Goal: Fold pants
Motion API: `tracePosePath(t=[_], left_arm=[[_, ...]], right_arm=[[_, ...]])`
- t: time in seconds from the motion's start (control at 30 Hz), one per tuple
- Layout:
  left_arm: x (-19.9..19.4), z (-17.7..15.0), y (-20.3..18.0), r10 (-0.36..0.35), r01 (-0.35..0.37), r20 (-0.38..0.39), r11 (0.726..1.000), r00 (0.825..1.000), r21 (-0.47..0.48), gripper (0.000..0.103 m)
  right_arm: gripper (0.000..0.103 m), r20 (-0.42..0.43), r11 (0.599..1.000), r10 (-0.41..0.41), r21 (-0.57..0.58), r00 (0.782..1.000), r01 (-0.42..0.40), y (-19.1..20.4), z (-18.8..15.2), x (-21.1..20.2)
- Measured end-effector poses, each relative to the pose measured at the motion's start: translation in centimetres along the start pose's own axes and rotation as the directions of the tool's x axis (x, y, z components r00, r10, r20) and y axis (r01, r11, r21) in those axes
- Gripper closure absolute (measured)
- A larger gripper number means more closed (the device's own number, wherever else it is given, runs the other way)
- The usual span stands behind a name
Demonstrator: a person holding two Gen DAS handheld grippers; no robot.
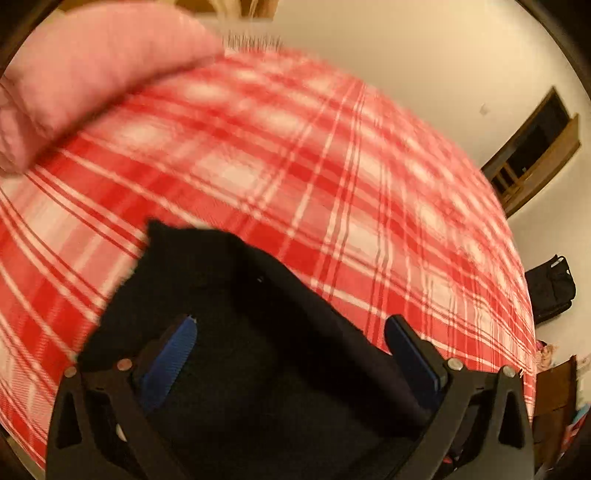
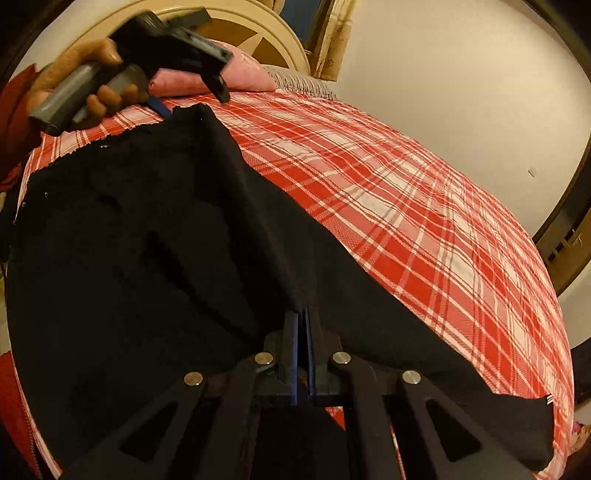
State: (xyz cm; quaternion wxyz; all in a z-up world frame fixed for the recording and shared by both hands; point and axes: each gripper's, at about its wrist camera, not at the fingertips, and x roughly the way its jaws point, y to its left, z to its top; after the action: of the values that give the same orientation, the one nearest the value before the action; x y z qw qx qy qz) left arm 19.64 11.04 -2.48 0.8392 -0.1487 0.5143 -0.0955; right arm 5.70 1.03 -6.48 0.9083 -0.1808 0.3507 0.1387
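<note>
A red-and-white plaid bedspread [image 2: 424, 206] covered the bed, and the black fabric pants [image 2: 155, 240] lay spread across it. The right gripper [image 2: 303, 321] was clamped shut on their near edge; the left gripper [image 1: 291, 332] stood wide open above the cloth. Judging by this, a fold was starting, next needing the pinched edge carried across

Bed [image 2: 424, 206] under a red-and-white plaid cover, pink pillow [image 1: 92, 74] at the head end. Cream floor [image 1: 424, 74] beyond, warm dim light. Rounded cream-and-tan headboard [image 2: 258, 29] behind pillow. Dark wooden frame [image 1: 535, 147] standing on floor past bed edge, black bag [image 1: 550, 288] near it. Left-wrist view motion-blurred.
</note>
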Motion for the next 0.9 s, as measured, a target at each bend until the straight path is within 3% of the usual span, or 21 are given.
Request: tracePosePath(t=[0.17,0.3,0.37,0.4,0.43,0.47,0.53,0.67,0.77,0.9], left_arm=[[4.2,0.6,0.1,0.0,-0.008,-0.117,0.998,0.993,-0.068,0.002],[4.5,0.8,0.7,-0.02,0.005,-0.106,0.991,0.994,-0.137,0.022],[4.2,0.9,0.9,-0.006,-0.006,-0.088,0.99,0.996,-0.138,0.047],[3.8,0.8,1.1,0.002,-0.014,-0.077,0.989,0.997,-0.144,0.054],[3.5,0.9,1.4,-0.021,0.011,-0.064,0.988,0.998,-0.154,0.077],[3.1,0.7,1.8,-0.09,0.081,-0.046,0.982,0.995,-0.172,0.089],[1.3,0.4,2.6,-0.176,0.172,0.0,0.961,0.984,-0.216,0.089],[-3.8,-0.9,2.4,-0.229,0.24,0.086,0.957,0.97,-0.161,0.089],[-8.4,-3.2,3.1,-0.293,0.309,0.139,0.944,0.946,-0.117,0.089],[-12.3,-7.2,5.1,-0.318,0.334,0.179,0.94,0.931,-0.066,0.089]], right_arm=[[0.1,0.029,1.0,0.002,0.016,1.0,-0.002,-0.6,0.3,-0.6],[0.1,0.053,0.999,0.004,0.053,0.999,-0.006,-1.7,1.0,-1.5],[0.1,0.07,0.997,-0.003,0.072,0.998,-0.002,-2.1,1.5,-2.3],[0.1,0.08,0.997,-0.005,0.082,0.997,-0.001,-2.4,1.9,-2.8],[0.1,0.086,0.996,-0.012,0.085,0.996,0.005,-2.5,2.1,-3.1],[0.1,0.094,0.996,-0.019,0.087,0.995,0.011,-2.6,2.4,-3.6],[0.1,0.117,0.994,-0.017,0.108,0.993,0.005,-3.2,2.8,-5.2],[0.1,0.152,0.993,-0.024,0.118,0.988,0.006,-3.8,2.6,-8.6],[0.1,0.179,0.994,0.005,0.107,0.984,-0.024,-3.3,1.6,-12.2],[0.1,0.169,0.998,0.053,0.034,0.984,-0.06,0.0,-1.2,-16.2]])
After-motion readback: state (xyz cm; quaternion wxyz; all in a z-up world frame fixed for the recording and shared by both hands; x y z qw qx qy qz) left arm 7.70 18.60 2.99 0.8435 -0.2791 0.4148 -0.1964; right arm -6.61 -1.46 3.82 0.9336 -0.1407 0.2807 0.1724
